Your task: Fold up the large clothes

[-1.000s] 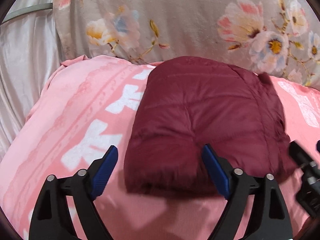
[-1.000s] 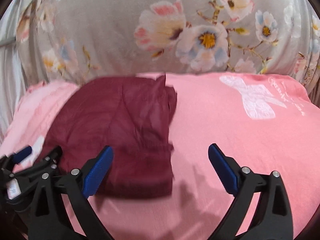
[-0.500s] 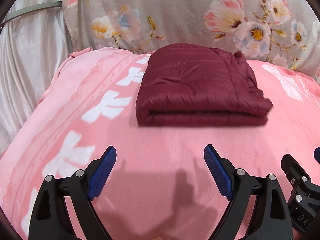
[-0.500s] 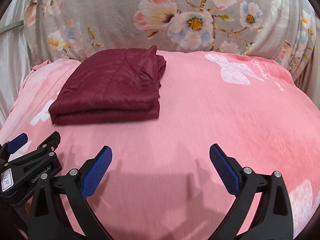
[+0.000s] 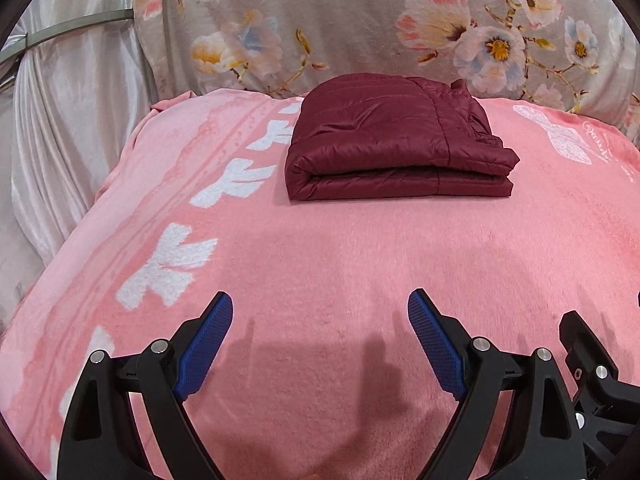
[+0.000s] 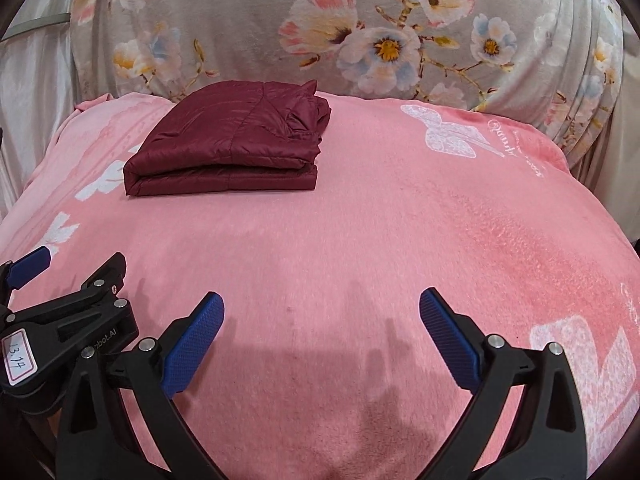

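Note:
A dark red quilted jacket lies folded into a flat rectangle at the far side of a pink blanket; it also shows in the right wrist view, at the far left. My left gripper is open and empty, well back from the jacket, above the near part of the blanket. My right gripper is open and empty too, to the right of the left one. Part of the left gripper shows at the lower left of the right wrist view.
The pink blanket has white bow prints and covers a raised soft surface. A grey flowered fabric stands behind it. A pale satin curtain hangs at the left. The blanket drops off at its left and right edges.
Both grippers have pulled back from the folded jacket toward the near side. The jacket now lies far ahead, settled and untouched.

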`<state>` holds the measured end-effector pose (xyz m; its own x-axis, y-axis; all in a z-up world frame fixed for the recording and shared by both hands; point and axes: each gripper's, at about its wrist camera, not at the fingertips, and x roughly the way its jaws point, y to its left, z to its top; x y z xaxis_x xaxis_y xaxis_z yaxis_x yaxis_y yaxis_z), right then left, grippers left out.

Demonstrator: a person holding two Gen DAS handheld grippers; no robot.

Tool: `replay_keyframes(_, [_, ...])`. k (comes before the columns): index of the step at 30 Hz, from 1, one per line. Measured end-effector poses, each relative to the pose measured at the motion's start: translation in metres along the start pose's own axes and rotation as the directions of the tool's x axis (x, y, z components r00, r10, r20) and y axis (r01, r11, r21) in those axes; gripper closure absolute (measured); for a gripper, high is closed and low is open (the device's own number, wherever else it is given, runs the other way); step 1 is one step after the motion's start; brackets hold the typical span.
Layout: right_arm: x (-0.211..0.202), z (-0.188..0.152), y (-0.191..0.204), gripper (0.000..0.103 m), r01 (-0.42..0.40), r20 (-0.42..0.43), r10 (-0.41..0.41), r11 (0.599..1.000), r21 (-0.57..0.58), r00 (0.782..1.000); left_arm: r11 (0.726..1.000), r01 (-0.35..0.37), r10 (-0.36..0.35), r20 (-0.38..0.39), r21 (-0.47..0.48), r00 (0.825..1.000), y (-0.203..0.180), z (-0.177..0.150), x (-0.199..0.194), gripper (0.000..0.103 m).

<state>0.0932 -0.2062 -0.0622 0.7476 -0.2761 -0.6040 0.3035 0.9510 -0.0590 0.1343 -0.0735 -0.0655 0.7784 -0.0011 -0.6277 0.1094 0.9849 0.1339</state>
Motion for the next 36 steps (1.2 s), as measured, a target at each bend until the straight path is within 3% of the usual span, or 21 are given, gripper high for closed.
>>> replay_keyframes(17, [0.0068,-0.0001,-0.0018,0.007,-0.028,-0.026,0.028,1.000,0.005,0.999,1.000,0.003,-0.003,-0.029,-0.002,1.000,0.0021,0.0000,0.0060,0.016])
replay_keyframes(36, [0.0060,0.0001,0.0005,0.007,-0.003,-0.021,0.003,1.000,0.000,1.000,1.000,-0.007,0.007,-0.022,0.006,1.000,0.0017,0.0016,0.0051,0.019])
